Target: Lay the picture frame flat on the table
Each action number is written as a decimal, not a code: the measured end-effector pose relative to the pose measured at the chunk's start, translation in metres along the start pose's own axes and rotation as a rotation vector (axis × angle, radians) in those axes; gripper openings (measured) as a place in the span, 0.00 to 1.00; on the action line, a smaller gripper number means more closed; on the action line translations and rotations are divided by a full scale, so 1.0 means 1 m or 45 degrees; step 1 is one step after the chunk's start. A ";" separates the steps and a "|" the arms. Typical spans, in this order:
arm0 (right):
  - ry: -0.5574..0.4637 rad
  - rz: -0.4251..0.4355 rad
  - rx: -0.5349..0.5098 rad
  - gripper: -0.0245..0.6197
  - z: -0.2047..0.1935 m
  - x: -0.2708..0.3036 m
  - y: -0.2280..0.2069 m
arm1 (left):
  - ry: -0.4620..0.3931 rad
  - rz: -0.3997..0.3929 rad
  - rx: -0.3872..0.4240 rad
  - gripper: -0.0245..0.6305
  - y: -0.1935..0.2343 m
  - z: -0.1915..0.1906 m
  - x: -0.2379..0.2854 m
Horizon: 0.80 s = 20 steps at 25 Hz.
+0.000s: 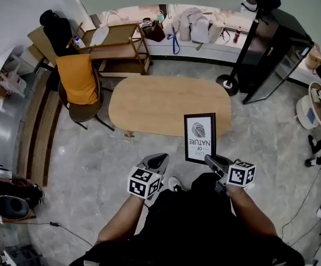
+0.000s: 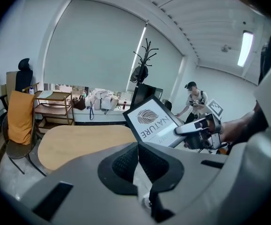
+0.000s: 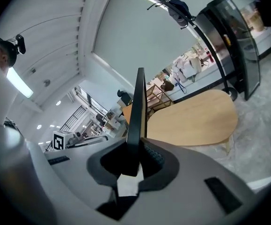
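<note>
The right claw [image 1: 218,160] is clenched on the lower edge of the black picture frame [image 1: 199,137]. The frame stands upright in the air just ahead of it, short of the near edge of the oval wooden bench [image 1: 160,101] (it holds a white print with a leaf and the word NATURE). The left claw [image 1: 159,158], just left of the frame, is clenched shut on nothing.

I make out a wooden shelf trolley [image 1: 118,47] against the window wall. Just left of it is a chair [image 1: 86,111] draped with an orange cloth [image 1: 77,85]. To its right, bags [image 1: 196,26] crowd the sill. Farther right stands a black coat stand [image 1: 245,40], and beyond that a person [image 2: 194,99].
</note>
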State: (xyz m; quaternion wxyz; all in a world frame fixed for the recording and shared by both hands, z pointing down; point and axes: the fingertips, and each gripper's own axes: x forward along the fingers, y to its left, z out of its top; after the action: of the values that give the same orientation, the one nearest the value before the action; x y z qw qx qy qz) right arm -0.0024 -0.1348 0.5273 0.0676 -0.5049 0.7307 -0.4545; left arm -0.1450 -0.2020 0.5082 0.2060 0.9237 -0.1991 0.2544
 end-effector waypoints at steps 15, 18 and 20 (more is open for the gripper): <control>0.088 -0.131 0.223 0.10 0.042 0.101 -0.110 | 0.071 0.044 -0.054 0.04 0.088 0.029 0.051; 0.123 -0.161 0.277 0.10 0.050 0.131 -0.164 | 0.106 0.079 -0.091 0.04 0.108 0.037 0.071; 0.156 -0.197 0.316 0.10 0.052 0.152 -0.209 | 0.119 0.082 -0.095 0.04 0.118 0.046 0.094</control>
State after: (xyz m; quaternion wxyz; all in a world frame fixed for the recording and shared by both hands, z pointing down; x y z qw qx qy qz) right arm 0.0950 -0.3029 0.7056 0.0497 -0.5187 0.6306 -0.5752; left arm -0.1084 -0.3477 0.5566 0.2408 0.8956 -0.2283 0.2962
